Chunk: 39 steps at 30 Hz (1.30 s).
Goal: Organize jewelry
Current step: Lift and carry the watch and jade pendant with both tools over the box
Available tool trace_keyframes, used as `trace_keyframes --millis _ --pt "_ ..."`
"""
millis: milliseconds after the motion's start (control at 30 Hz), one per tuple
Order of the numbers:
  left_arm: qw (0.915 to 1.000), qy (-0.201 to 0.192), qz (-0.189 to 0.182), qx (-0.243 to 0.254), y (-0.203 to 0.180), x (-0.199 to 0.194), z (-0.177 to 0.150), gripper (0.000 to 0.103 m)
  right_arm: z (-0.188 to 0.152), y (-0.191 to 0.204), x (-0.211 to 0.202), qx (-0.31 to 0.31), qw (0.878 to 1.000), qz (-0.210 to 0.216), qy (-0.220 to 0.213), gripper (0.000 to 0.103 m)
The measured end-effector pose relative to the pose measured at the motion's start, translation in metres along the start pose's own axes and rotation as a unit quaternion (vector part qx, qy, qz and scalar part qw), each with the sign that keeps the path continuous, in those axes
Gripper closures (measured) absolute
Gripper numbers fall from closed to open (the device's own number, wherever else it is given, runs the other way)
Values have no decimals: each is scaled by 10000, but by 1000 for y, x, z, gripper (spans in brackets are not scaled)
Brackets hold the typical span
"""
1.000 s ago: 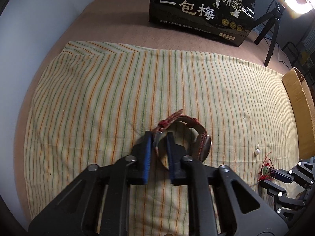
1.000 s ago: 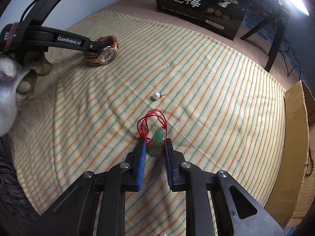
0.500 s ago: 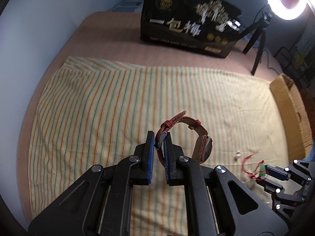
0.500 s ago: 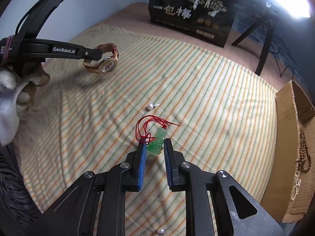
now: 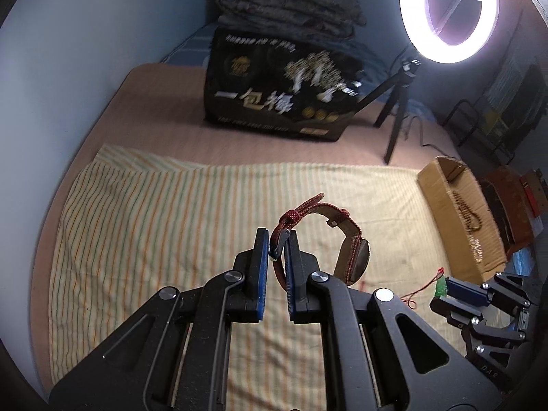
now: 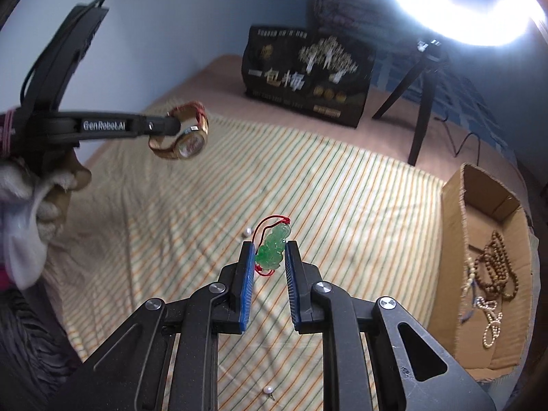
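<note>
While the left gripper [image 5: 276,251] clamps the watch [image 5: 356,257] strap, dial hanging rightward, the right gripper [image 6: 269,257] pinches the upright pendant [image 6: 272,248].

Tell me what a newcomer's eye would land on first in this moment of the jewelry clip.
Probably the bright ring light glaring at the top right behind the bed. Next, the two lifted pieces: the left gripper pinches the red strap of a watch above the striped cloth, and the right gripper holds a green pendant on a red cord. At the right edge, a cardboard box already holds bead strands.
</note>
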<state>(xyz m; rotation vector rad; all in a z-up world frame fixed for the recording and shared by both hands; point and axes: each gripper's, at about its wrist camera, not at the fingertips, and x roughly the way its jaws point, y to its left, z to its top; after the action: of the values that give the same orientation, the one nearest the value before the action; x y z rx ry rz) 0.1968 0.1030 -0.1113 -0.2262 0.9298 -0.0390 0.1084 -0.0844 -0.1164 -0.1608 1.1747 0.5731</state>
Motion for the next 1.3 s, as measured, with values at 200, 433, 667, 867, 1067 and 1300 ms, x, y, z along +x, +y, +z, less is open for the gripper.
trace_keyframes --millis 200,433,667,867,1067,1300 --pt "9996 -138 -179 171 -27 -10 6 96 9 -17 -25 204 9993 -30 -306 87" --pt "9980 -241 -474 332 -63 -17 9 96 14 -45 -55 428 9969 -228 -622 87" --pt "9955 -305 -757 484 -101 -20 11 96 13 -87 -92 866 9904 -372 -1006 87" --pt "9928 -350 -957 624 -135 -19 12 96 7 -123 -120 1255 9822 -521 -1296 87" --pt "9903 -316 -1148 710 -165 -13 12 96 -6 -160 -136 1646 9738 -663 -1425 87" --pt "9882 -255 -1285 789 -200 6 18 96 -24 -186 -143 1871 9690 -889 -1346 87"
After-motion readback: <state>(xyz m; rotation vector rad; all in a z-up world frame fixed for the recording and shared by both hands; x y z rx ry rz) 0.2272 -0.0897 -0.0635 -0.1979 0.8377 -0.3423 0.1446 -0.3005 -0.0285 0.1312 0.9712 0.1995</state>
